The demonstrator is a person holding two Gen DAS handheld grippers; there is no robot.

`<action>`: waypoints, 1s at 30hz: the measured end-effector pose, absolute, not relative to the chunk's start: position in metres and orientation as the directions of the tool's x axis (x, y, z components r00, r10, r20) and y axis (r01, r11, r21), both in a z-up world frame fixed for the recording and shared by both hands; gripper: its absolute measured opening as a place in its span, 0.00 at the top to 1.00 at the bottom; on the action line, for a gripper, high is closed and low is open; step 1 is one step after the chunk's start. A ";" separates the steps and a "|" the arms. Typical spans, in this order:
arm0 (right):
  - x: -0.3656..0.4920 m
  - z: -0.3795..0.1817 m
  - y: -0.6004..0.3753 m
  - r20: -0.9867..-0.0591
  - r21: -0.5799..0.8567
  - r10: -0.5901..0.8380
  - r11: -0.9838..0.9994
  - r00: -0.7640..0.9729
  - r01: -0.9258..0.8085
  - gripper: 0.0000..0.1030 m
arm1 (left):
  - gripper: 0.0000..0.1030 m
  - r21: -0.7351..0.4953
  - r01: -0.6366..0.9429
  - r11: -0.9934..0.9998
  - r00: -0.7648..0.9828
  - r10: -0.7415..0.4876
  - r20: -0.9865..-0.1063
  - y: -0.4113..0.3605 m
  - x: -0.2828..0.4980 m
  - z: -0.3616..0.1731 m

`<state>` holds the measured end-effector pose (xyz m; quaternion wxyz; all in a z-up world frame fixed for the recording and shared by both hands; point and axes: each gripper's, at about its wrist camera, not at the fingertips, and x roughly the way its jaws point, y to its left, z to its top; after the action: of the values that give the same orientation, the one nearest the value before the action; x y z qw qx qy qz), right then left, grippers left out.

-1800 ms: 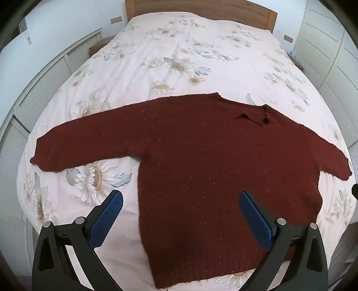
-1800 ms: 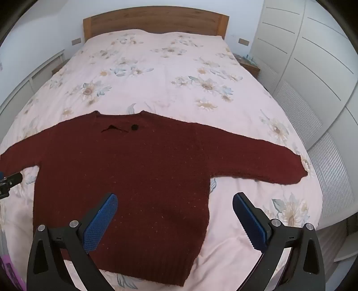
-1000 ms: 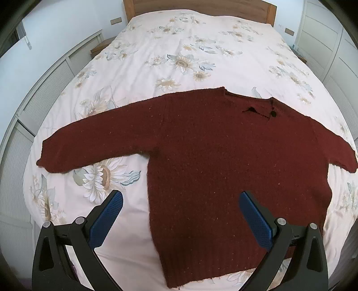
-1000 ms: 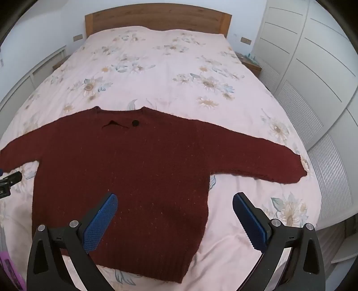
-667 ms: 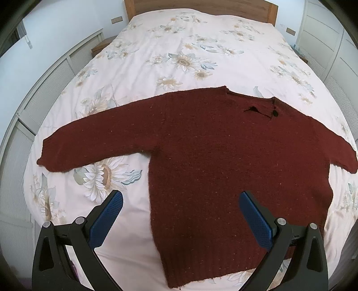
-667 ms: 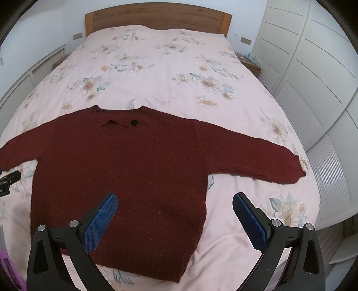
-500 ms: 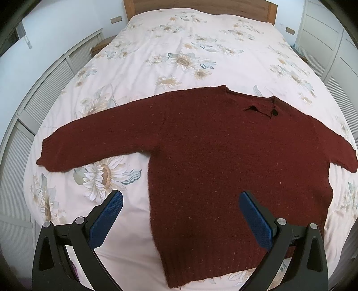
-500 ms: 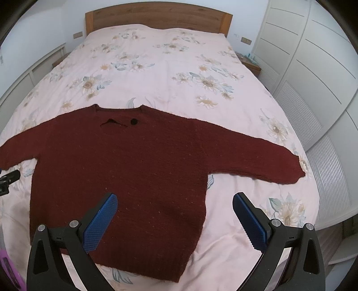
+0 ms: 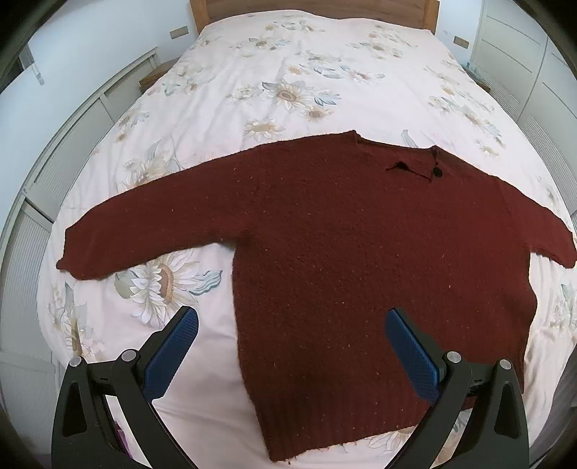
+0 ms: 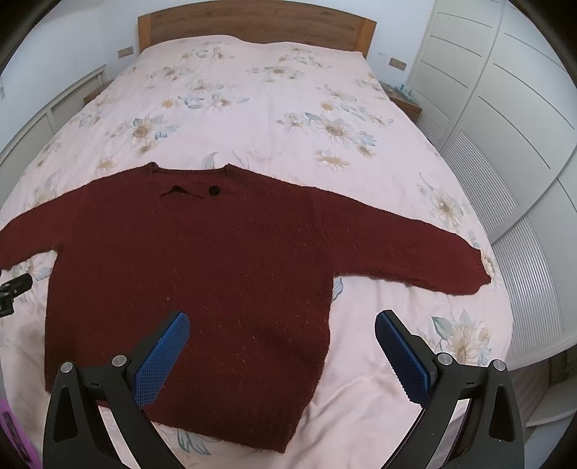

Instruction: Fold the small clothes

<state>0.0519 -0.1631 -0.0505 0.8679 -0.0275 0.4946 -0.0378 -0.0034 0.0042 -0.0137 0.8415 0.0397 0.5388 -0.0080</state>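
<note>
- Fingers of the left gripper point(image 9: 291, 346) are spread wide, blue pads facing each other, holding nothing.
- Between and ahead of them lies the sweater point(image 9: 360, 252), dark red, flat on the bed point(image 9: 324, 65) with its hem nearest.
- Left finger point(image 9: 172, 348) hangs over bare bedspread just left of the sweater's side edge; right finger point(image 9: 411, 351) hangs over the lower body of the knit.
- Far ahead of the left finger, one sleeve point(image 9: 144, 238) stretches out leftward; a printed sunflower point(image 9: 164, 279) shows below it.
- Ahead of the right finger, a dark button point(image 9: 437, 172) sits by the neckline.
- Fingers of the right gripper point(image 10: 282, 351) are likewise wide apart and empty.
- Its left finger point(image 10: 162, 357) is over the sweater point(image 10: 198, 270) near the hem; its right finger point(image 10: 404, 355) is over bedspread right of the knit's side edge.
- Ahead of the right finger, the other sleeve point(image 10: 414, 249) reaches toward the bed's right edge.
- Whether any pad touches the cloth, I cannot tell.
- Headboard point(image 10: 256, 27) stands far ahead of both fingers; white wardrobe point(image 10: 505, 108) doors line the right side.
- At the left edge of the right view, a small black part, likely the other gripper, pokes in.
</note>
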 end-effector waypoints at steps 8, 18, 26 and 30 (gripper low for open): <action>0.052 -0.054 -0.163 -0.861 -0.090 -0.096 0.995 0.500 0.035 0.00 | 0.01 0.057 0.061 0.997 0.416 0.027 -0.909 0.005 -0.005 -0.014; 0.052 -0.054 -0.163 -0.862 -0.094 -0.096 0.995 0.498 0.030 0.00 | 0.01 0.057 0.058 0.997 0.417 0.028 -0.908 0.005 -0.005 -0.014; 0.050 -0.053 -0.163 -0.861 -0.095 -0.098 0.995 0.500 0.031 0.00 | 0.01 0.062 0.057 0.996 0.420 0.032 -0.907 0.005 -0.004 -0.013; 0.051 -0.053 -0.163 -0.860 -0.094 -0.097 0.995 0.501 0.031 0.00 | 0.01 0.062 0.057 0.996 0.421 0.032 -0.906 0.006 -0.004 -0.013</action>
<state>0.0505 -0.1628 -0.0528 0.8656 -0.0331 0.4982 -0.0371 -0.0037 0.0055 -0.0128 0.8420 0.0416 0.5379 -0.0074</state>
